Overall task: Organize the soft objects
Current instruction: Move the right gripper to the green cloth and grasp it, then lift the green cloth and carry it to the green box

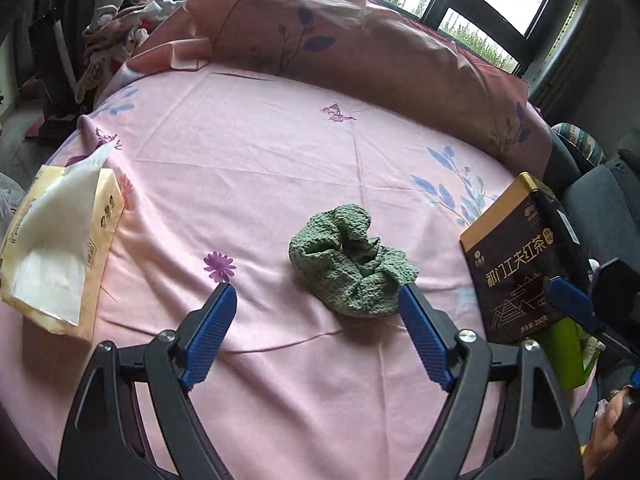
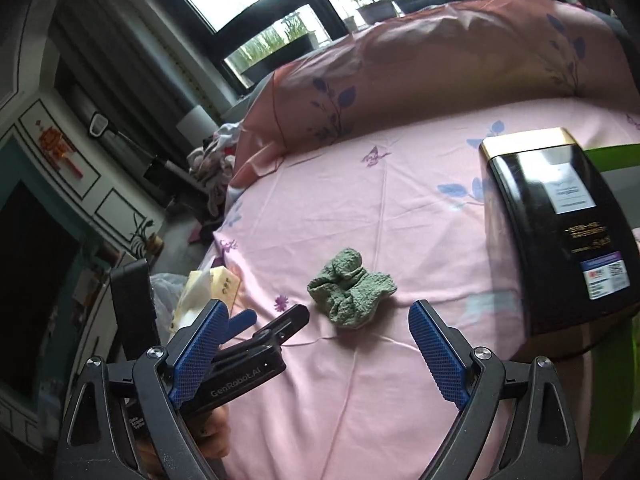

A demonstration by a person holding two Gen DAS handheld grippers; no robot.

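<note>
A crumpled green knitted cloth (image 1: 352, 264) (image 2: 348, 292) lies on the pink flowered bed sheet (image 1: 240, 152). My left gripper (image 1: 316, 290) hovers just short of it with its jaws wide apart; the cloth's near edge sits by the right fingertip (image 1: 408, 300), and nothing is pinched. My right gripper (image 2: 317, 306) also stands open above the sheet, the cloth a little beyond its tips. The left gripper (image 2: 270, 318) shows in the right wrist view, to the left of the cloth. One blue finger (image 1: 572, 300) of the right gripper shows at the right edge of the left wrist view.
A black and gold tea tin (image 1: 520, 264) (image 2: 560, 232) stands right of the cloth, with a green box (image 1: 568, 348) behind it. An open tissue pack (image 1: 60, 248) lies at the left bed edge. A long pink pillow (image 1: 360, 40) runs along the back, with piled clothes (image 1: 116, 36) beyond.
</note>
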